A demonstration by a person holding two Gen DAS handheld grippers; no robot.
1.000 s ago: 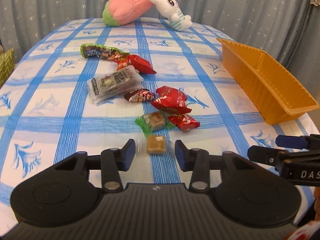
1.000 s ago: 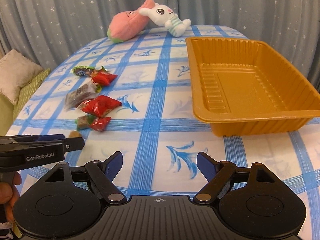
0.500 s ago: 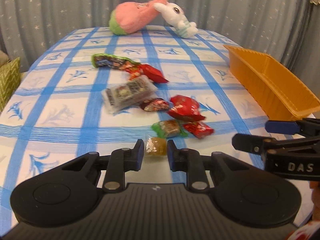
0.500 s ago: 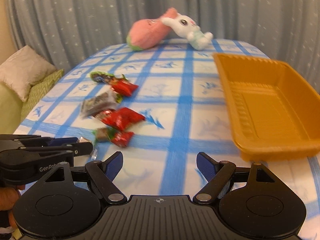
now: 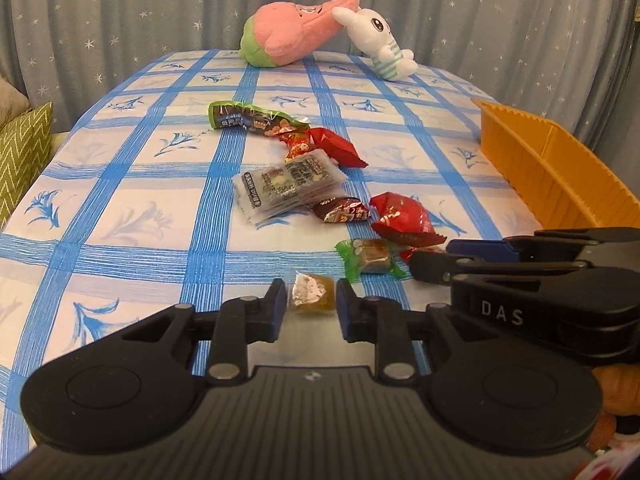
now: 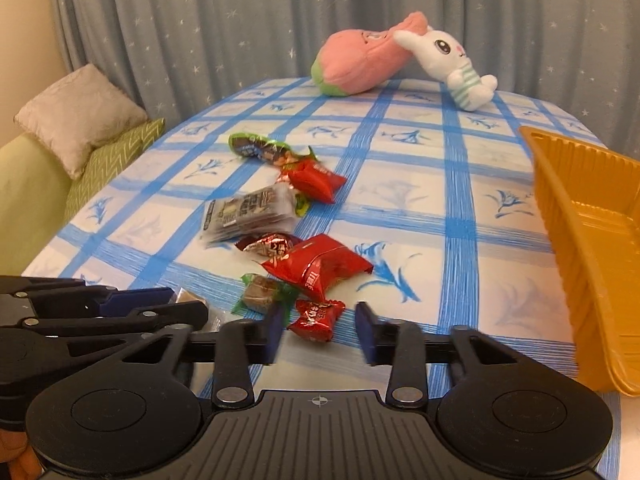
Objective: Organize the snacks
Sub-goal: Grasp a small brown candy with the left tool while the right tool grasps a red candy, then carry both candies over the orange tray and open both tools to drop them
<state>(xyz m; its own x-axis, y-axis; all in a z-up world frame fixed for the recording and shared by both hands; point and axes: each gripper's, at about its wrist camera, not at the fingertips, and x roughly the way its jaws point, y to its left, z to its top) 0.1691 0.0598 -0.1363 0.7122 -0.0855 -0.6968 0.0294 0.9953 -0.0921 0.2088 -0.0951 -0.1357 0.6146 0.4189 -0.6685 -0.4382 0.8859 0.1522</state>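
My left gripper [image 5: 312,306] is shut on a small brown candy in clear wrap [image 5: 311,293], near the table's front edge. My right gripper [image 6: 320,330] is open, its fingers on either side of a small red candy [image 6: 316,317]. Beyond lie a green-wrapped brown candy [image 5: 370,256], a big red packet [image 6: 316,266], a dark brown candy [image 5: 340,210], a clear pack of dark sachets [image 5: 290,186], another red packet [image 5: 338,148] and a green-edged snack bag [image 5: 248,120]. The orange tray [image 6: 588,240] stands at the right, its visible part holding nothing.
A pink plush [image 5: 288,36] and a white bunny plush [image 5: 380,44] lie at the table's far edge before a grey curtain. A green sofa with a beige cushion [image 6: 76,116] is off the left side. The blue-checked tablecloth [image 5: 120,200] covers the table.
My left gripper has closed on the brown candy. My right gripper has swung left from the tray toward the snack pile and now brackets the small red candy.
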